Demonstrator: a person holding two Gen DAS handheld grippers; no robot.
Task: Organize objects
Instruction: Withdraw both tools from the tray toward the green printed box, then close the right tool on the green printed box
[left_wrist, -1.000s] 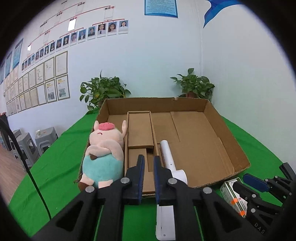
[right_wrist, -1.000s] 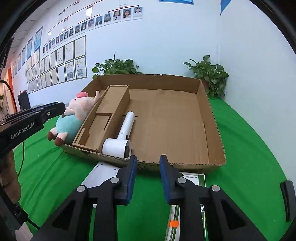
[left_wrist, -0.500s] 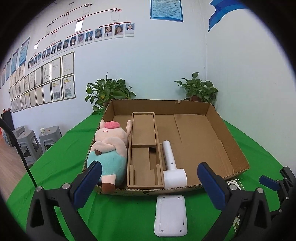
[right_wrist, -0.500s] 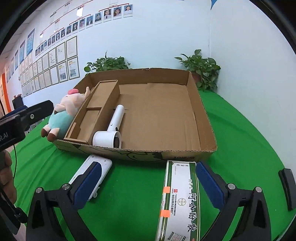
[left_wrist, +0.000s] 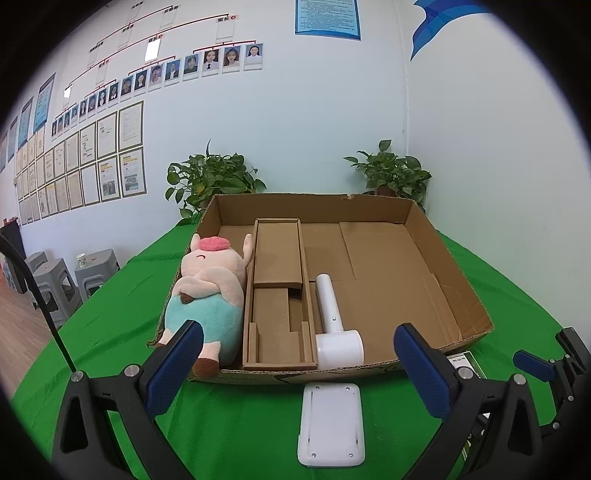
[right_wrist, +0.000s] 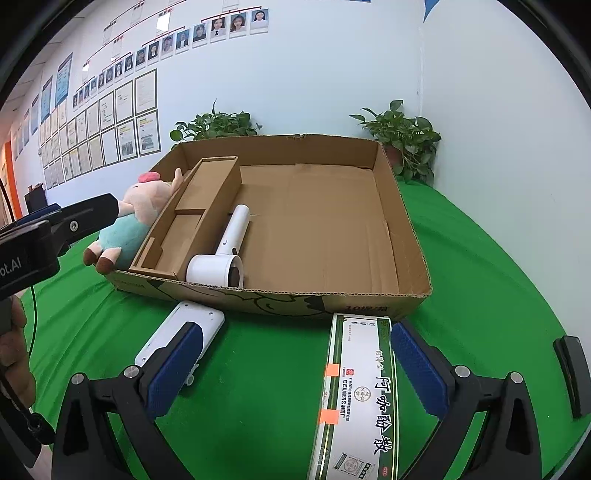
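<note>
Both grippers were pinched tight a second ago; now both are spread wide and hold nothing.

From the left wrist, the left gripper (left_wrist: 293, 363) hangs over the white flat gadget (left_wrist: 330, 424) on the green table (left_wrist: 236, 428), just outside the cardboard box's (left_wrist: 458, 273) near wall. Inside lie the plush pig (left_wrist: 207, 295) at the left wall and the white hair dryer (left_wrist: 334, 332).

From the right wrist, the right gripper (right_wrist: 293, 363) hangs over one end of the long medicine box (right_wrist: 360, 398), which touches that same wall. Grabbed at its end, it could tip and slip out.
</note>
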